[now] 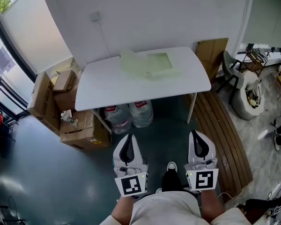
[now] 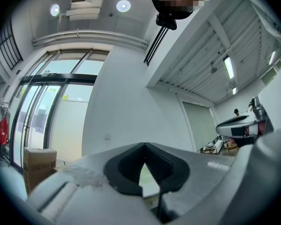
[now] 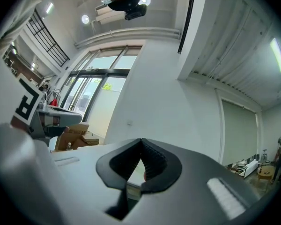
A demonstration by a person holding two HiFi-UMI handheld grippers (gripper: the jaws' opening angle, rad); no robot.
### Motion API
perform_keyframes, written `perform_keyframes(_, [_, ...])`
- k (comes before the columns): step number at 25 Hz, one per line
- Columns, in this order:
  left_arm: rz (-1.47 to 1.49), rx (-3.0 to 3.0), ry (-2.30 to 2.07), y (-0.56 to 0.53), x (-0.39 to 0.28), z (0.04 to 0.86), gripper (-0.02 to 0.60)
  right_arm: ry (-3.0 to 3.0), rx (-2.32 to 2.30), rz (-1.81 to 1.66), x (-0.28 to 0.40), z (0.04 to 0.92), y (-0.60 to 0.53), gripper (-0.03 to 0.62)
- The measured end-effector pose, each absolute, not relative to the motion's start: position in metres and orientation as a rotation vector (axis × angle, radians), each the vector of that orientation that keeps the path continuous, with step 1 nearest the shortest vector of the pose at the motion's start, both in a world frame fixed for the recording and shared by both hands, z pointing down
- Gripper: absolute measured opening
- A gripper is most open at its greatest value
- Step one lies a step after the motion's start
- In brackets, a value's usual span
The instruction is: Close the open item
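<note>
Two handheld grippers sit low in the head view, close to the person's body and well short of the white tabletop point(image 1: 107, 86). The left gripper point(image 1: 128, 137) and the right gripper point(image 1: 200, 134) are both clenched and hold nothing. Each gripper's own view shows its dark jaws meeting at the tips, with only wall and ceiling beyond. The thing to close, a pale green translucent item point(image 1: 147, 63), lies flat toward the far edge of the tabletop, about mid-width. It looks like a case or folder with one flap laid open, though its exact form is hard to tell from here. Large water bottles point(image 1: 131, 114) stand under the tabletop, and cardboard boxes point(image 1: 77, 125) are stacked at the left. The step in hand appears to be the approach, with the item not yet touched. The next move likely calls for coming up to the near edge, reaching across to the green item, and setting a gripper against the open flap to fold it shut
</note>
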State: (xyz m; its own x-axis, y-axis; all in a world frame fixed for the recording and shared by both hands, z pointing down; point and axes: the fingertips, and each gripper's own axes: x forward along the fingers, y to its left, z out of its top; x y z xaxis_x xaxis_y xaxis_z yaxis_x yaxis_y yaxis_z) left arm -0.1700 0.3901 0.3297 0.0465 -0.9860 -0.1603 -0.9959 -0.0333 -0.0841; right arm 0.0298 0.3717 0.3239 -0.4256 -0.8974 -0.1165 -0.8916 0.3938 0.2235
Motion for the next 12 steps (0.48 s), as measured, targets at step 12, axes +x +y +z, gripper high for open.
perform_keyframes(12, [0.063, -2.124, 2.033, 0.292, -0.137, 0.315, 0.002, -2.596, 1.722, -0.31, 0.071, 0.323, 0.263, 0.002])
